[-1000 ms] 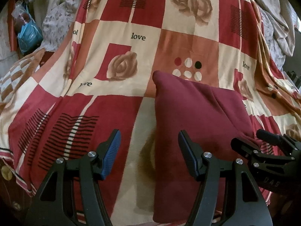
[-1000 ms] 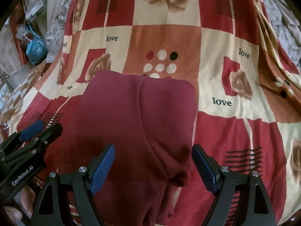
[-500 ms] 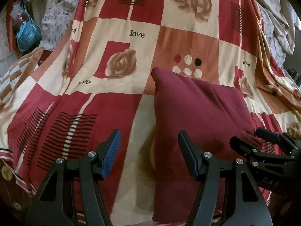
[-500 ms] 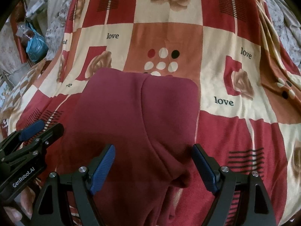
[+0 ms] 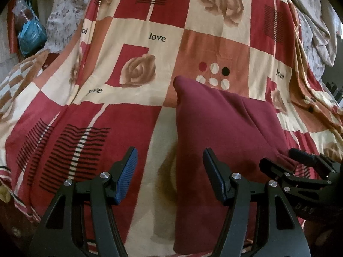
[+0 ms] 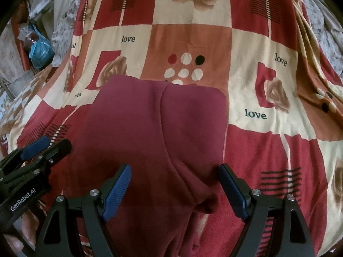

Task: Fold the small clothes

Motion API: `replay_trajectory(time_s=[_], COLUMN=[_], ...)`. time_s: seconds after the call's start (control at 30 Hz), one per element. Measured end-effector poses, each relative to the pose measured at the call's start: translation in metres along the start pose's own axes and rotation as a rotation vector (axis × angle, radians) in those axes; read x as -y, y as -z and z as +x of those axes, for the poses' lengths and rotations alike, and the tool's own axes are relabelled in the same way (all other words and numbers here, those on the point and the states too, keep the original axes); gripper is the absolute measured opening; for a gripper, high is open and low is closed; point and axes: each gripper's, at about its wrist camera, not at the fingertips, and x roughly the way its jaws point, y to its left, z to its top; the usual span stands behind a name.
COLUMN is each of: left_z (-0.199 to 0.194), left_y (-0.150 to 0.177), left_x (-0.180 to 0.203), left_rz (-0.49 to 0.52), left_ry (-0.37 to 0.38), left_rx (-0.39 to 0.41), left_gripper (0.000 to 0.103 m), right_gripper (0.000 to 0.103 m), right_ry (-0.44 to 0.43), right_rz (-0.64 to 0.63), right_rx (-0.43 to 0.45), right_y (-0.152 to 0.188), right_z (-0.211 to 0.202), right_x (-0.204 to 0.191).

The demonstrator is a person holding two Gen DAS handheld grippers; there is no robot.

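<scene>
Both tools stand with their two blue-padded fingers spread wide, gripping nothing. The left gripper [image 5: 170, 175] hovers over the left edge of the single maroon garment [image 5: 223, 132], its right finger above the cloth and its left finger above the blanket [image 5: 107, 128]. The right gripper [image 6: 174, 190] hangs over the garment's near part, straddling a ridge-like fold that runs down its middle. There is one garment only, lying flat on the patterned blanket, which shows roses, dots and the word "love". Each gripper appears at the edge of the other's view, close beside it. One blue plastic bag [image 5: 32, 34] sits at the far left, beyond the bed, beside a floral cloth [image 5: 62, 23].
</scene>
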Motion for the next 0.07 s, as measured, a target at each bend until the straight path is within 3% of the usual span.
replay_trajectory(time_s=[0.07], left_z=[0.0009], left_y=[-0.0007], left_x=[-0.0022], left_rz=[-0.008], left_ry=[0.008], left_rx=[-0.010], left_gripper=[0.063], right_gripper=[0.081], right_ry=[0.000], right_rz=[-0.002], right_rx=[-0.001], right_y=[0.0006], right_z=[0.0000], right_x=[0.0007])
